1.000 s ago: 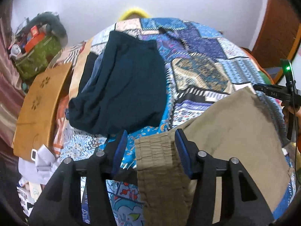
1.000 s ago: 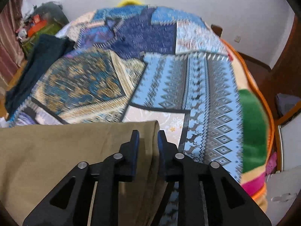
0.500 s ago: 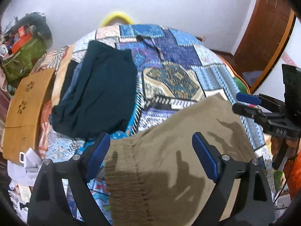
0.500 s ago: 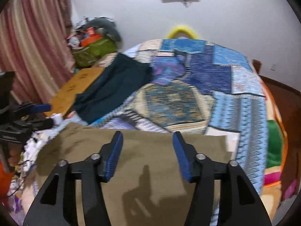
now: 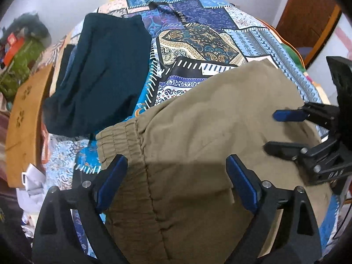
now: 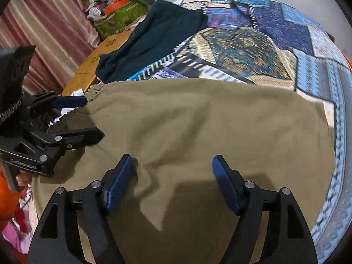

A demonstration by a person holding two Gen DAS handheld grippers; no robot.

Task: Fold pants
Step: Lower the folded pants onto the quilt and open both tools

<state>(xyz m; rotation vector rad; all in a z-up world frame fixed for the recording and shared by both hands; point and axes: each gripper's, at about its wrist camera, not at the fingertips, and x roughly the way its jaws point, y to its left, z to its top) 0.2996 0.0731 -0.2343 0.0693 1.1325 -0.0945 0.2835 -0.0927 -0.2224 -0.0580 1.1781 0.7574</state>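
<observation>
- Two grippers hover with jaws spread wide, holding nothing: the left gripper (image 5: 177, 171) and the right gripper (image 6: 172, 171).
- The folded khaki cotton pants (image 5: 209, 136) lie flat directly beneath both, on the blue patchwork bedspread (image 5: 198, 22).
- A folded dark teal garment (image 5: 103, 70) lies ahead-left of the left gripper.

The folded khaki cotton pants (image 5: 198, 132) lie flat on the patchwork-print bedspread (image 5: 198, 33), near edge. A dark teal folded garment (image 5: 99, 72) sits behind and left of them. Left of that, a light wooden board (image 5: 24, 114), with a cluttered green bag (image 5: 19, 66) behind it.
</observation>
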